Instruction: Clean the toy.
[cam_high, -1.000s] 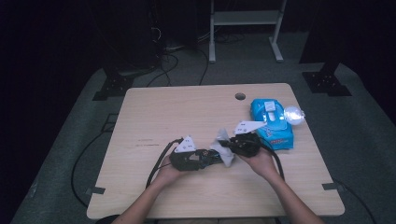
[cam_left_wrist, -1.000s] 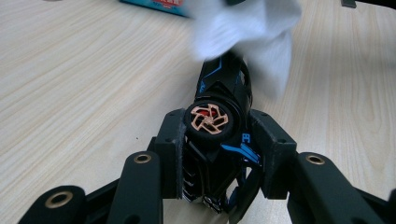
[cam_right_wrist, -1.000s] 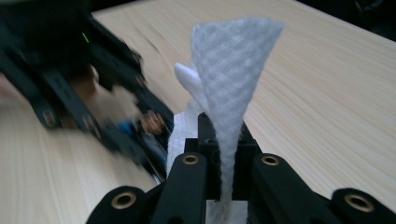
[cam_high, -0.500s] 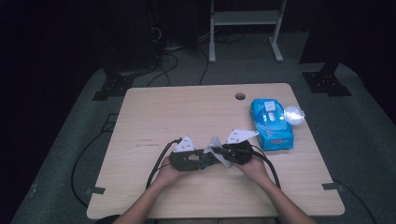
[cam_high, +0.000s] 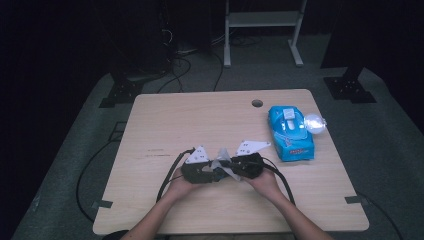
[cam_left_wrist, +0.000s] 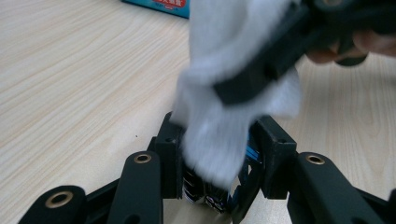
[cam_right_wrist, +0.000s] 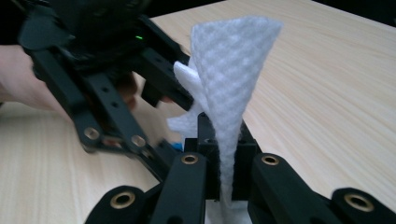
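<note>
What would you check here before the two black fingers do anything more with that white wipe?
1. Right gripper shut on the white wipe: ok; its fingers pinch the sheet, which stands up between them.
2. Left gripper holding the wipe: ok; the wipe sits between its fingers, with something small and dark with blue lower down.
3. What that small thing is: cannot tell.
4. Wipe whole, not torn: cannot tell; it is bunched and blurred.
5. Blue wipe pack out of the way: ok; it lies on the table to the right, apart from both grippers.
6. Free table space around the hands: ok.
</note>
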